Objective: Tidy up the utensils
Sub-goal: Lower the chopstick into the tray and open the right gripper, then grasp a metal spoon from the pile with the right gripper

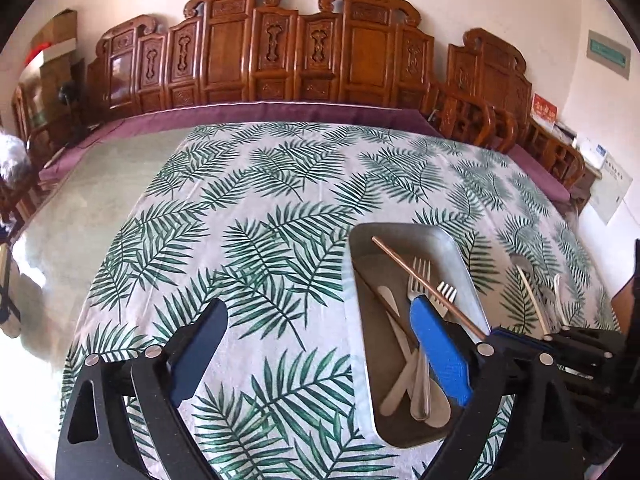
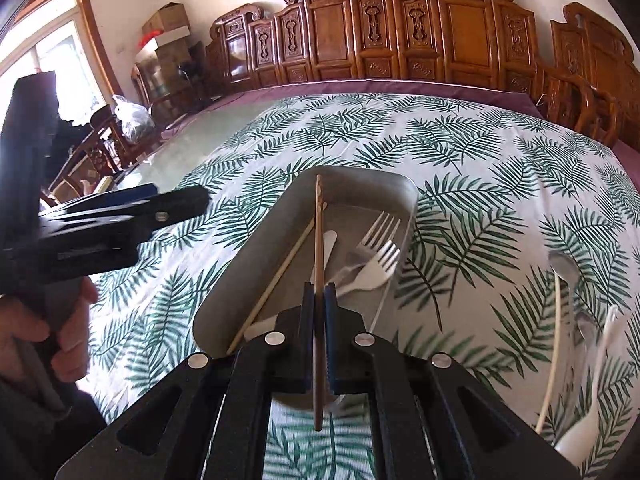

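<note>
Forks [image 2: 380,248] crowd the tray [image 2: 360,178]; spoons [image 2: 562,268] lie beside it.

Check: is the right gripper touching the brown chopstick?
Touching. The right wrist view shows the right gripper with both blue pads pressed against the brown chopstick, which sticks out over the metal tray.

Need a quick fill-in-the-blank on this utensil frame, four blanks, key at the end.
1. The right gripper is shut on a brown ____.
2. The left gripper has its jaws ____.
3. The forks lie inside the metal ____.
4. The tablecloth carries a green ____ print.

Missing words: chopstick; open; tray; leaf
</note>
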Demonstrator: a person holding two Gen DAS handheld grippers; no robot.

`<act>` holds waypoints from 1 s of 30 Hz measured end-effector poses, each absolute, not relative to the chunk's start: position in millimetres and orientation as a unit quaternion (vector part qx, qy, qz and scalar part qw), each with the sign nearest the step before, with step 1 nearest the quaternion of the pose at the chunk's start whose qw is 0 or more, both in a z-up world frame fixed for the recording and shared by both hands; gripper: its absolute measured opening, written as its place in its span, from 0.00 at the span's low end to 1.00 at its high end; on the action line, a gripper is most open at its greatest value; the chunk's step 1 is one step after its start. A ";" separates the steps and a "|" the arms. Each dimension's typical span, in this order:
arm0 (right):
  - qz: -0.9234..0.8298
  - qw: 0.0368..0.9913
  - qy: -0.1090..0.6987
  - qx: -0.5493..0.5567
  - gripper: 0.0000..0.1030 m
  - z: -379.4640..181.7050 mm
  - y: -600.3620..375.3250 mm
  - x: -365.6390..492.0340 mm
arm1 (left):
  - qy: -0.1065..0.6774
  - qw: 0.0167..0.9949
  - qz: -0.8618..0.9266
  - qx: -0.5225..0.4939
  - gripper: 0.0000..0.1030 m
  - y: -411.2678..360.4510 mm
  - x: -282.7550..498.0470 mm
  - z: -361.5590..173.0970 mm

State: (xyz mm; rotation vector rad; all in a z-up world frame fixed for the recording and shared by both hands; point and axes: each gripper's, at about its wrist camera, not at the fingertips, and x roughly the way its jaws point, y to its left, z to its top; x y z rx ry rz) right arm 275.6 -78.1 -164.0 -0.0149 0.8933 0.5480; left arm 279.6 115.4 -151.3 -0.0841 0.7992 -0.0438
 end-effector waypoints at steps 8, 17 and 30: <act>0.262 0.856 0.446 0.015 0.09 -177.0 -68.0 295.3 | 0.391 0.919 -0.015 -0.046 0.88 124.4 282.2 -152.5; 0.288 0.865 0.411 0.008 0.09 -154.6 -88.3 281.2 | 0.389 0.920 -0.022 -0.043 0.88 115.9 279.7 -150.6; 0.165 0.902 0.395 -0.050 0.20 -137.8 -235.8 256.3 | 0.377 0.923 -0.072 -0.027 0.88 57.3 272.6 -143.6</act>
